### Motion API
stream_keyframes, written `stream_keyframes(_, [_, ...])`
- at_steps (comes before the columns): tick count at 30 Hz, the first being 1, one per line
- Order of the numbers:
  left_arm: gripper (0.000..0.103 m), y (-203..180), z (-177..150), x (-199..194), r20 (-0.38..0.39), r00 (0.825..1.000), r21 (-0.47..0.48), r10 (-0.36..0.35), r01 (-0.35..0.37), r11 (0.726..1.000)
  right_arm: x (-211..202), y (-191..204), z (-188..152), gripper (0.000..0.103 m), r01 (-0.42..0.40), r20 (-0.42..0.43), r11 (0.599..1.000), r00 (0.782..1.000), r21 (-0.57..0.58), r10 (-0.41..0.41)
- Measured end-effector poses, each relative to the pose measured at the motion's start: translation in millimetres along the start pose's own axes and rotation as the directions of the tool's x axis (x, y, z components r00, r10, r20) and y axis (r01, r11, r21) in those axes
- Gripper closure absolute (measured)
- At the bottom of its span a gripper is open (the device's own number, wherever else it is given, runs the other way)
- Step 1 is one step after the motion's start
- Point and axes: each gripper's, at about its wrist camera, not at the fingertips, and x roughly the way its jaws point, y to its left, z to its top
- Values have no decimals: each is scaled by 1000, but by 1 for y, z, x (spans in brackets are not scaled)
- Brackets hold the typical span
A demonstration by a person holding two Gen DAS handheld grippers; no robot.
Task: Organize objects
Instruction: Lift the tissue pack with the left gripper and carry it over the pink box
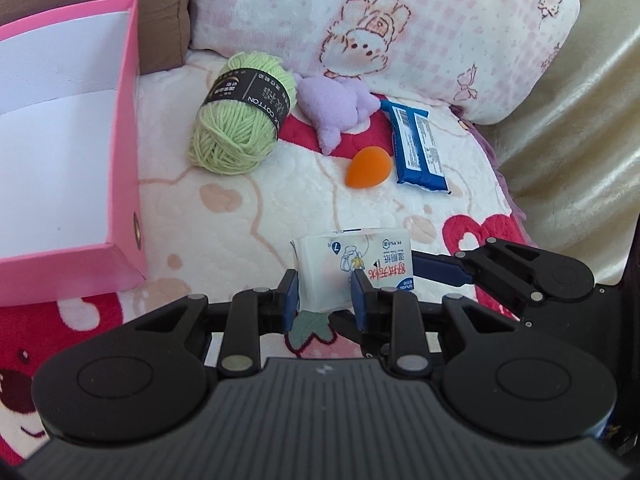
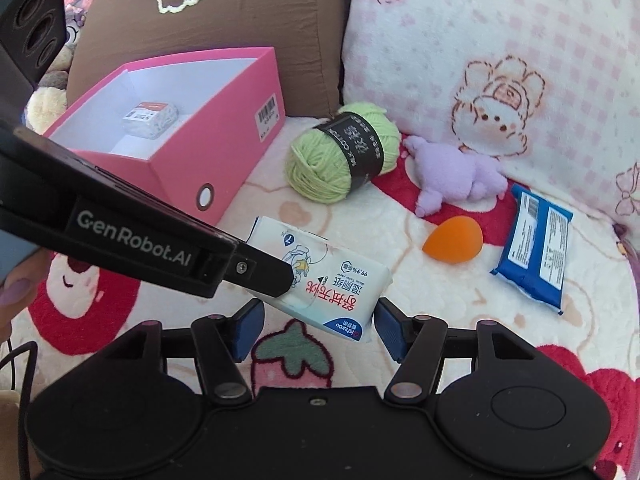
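Observation:
My left gripper (image 1: 325, 300) is shut on a white wet-wipes packet (image 1: 352, 264) and holds it just above the blanket; it reaches in from the left in the right wrist view (image 2: 256, 276), where the packet (image 2: 340, 280) also shows. My right gripper (image 2: 318, 334) is open, its jaws on either side of the packet's near end, not touching; it shows at the right of the left wrist view (image 1: 416, 268). A pink box (image 2: 224, 136) (image 1: 124, 152) stands at the left with a small white packet (image 2: 150, 119) inside.
On the patterned blanket lie a green yarn ball (image 2: 340, 156) (image 1: 240, 112), a purple plush toy (image 2: 456, 176) (image 1: 332, 104), an orange sponge (image 2: 454, 240) (image 1: 368, 168) and a blue packet (image 2: 536, 248) (image 1: 418, 148). A pink-checked pillow (image 2: 500, 60) and a brown cushion (image 2: 248, 20) stand behind.

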Motion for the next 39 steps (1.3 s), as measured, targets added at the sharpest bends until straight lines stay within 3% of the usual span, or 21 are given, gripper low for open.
stream_keyframes(9, [75, -8, -7, -35, 53, 998, 14, 35, -36, 999, -25, 17, 10, 37, -7, 28, 1000, 1000, -26, 8])
stream_keyframes(14, [76, -11, -13, -50, 69, 998, -3, 9, -9, 1000, -48, 19, 8, 37, -11, 57, 1000, 998, -25, 13])
stream_keyframes(23, [75, -17, -19, -80, 114, 993, 3, 29, -30, 1000, -72, 32, 15, 37, -5, 104, 998, 994, -67, 12])
stream_keyframes(39, [75, 14, -8, -136, 117, 988, -53, 100, -95, 994, -83, 84, 53, 37, -32, 111, 992, 993, -126, 46])
